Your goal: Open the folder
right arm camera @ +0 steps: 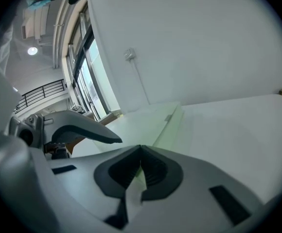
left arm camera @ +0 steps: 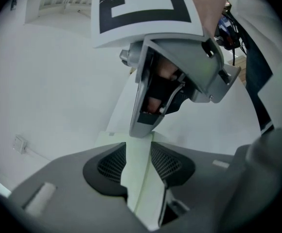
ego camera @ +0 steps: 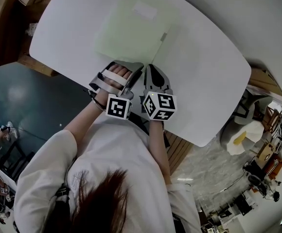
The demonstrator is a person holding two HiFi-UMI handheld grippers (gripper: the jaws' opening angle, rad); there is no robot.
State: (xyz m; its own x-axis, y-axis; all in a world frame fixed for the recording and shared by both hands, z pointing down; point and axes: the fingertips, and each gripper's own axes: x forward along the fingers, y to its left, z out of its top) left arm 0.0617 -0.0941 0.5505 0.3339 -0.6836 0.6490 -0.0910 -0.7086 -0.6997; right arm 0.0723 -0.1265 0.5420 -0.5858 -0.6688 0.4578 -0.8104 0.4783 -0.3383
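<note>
Forearms in white sleeves reach forward over the near edge of the desk [ego camera: 204, 57], and the 2 tools sit side by side, almost touching, at the near edge of the folder [ego camera: 131, 28].

The left tool [ego camera: 140, 68] has a strip of pale green sheet filling the gap between its jaws in its own view [left arm camera: 138, 165], so it is clamped on the folder's edge [left arm camera: 111, 138]. The right tool [ego camera: 149, 68] looms just ahead of it there [left arm camera: 170, 81].

The right tool's view shows its jaws [right arm camera: 141, 171] pressed nearly together on a thin pale leaf. The left tool's jaw [right arm camera: 78, 127] lies just to its side.

From both tools the folder lies straight ahead, flat on the desk and stretching away toward the far side. A crease or cover edge runs from the pinch point outward to a small tab [ego camera: 164, 36] further up. That line looks like the axis the cover would swing about or lift from. Neither hand is clearly the nearer, since both grip the same spot.

Whether each tool holds a separate leaf, or both hold the same 1, is probably not decidable from these views. Opening depends on that split.
</note>
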